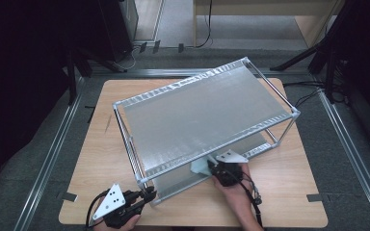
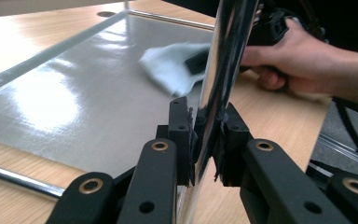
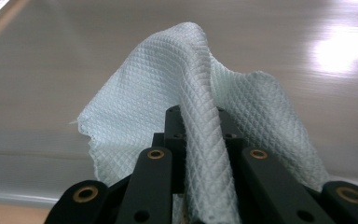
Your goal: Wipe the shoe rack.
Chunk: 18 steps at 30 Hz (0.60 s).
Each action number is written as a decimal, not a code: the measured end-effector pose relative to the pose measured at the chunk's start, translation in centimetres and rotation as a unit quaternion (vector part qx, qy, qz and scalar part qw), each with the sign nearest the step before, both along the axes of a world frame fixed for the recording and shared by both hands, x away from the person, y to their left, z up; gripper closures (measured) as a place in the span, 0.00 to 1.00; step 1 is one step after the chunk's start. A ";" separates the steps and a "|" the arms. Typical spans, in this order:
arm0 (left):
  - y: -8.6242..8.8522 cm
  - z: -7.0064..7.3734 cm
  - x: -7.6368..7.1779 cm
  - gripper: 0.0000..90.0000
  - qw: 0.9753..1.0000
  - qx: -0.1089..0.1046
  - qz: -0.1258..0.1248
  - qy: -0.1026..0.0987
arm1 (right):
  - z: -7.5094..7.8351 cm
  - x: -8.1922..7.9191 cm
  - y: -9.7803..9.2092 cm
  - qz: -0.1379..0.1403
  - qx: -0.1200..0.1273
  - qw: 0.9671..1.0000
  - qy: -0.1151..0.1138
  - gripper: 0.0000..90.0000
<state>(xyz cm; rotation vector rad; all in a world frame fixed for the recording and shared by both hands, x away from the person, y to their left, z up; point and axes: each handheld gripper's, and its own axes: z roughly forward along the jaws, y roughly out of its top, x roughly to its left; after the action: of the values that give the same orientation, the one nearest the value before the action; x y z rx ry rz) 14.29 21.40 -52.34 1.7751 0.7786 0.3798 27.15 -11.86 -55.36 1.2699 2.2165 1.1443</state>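
Pinching cloth [image 3: 200, 135], right gripper [image 3: 200, 140]; left gripper [image 2: 205, 135] round post [image 2: 223, 70].

**Grippers & hands: the look**

Left gripper [image 1: 147, 195], lower left of high view: black body, grey 3-cornered plate w/ dark dots on top, black cable looping off the back. Right gripper [image 1: 211, 168], bottom centre: same black build, grey plate, black cable w/ metal connector. Jaws in both gripper views: matte black links w/ brass-ringed pivots & small screw holes. Forearms bare, no sleeves.
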 end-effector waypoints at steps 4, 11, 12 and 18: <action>0.7 0.0 0.2 0.88 1.000 -0.001 0.010 0.000 | 0.2 1.3 -3.4 -0.050 0.012 0.999 0.009 0.89; 1.9 0.1 0.3 0.88 1.000 0.003 0.031 -0.001 | 0.6 2.7 -8.7 -0.126 0.000 0.992 -0.005 0.89; 2.2 0.1 0.4 0.88 0.999 0.002 0.034 0.001 | 0.7 2.8 -9.5 -0.139 0.001 0.990 -0.004 0.89; 2.8 0.1 0.5 0.88 0.999 0.000 0.043 0.001 | 0.9 3.0 -12.9 -0.188 0.028 0.982 -0.001 0.89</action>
<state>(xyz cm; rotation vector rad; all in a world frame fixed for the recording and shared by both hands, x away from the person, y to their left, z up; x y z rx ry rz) 14.81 24.18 -52.23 1.7455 0.8588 0.4361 30.15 -24.72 -54.50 1.6211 1.8435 1.0598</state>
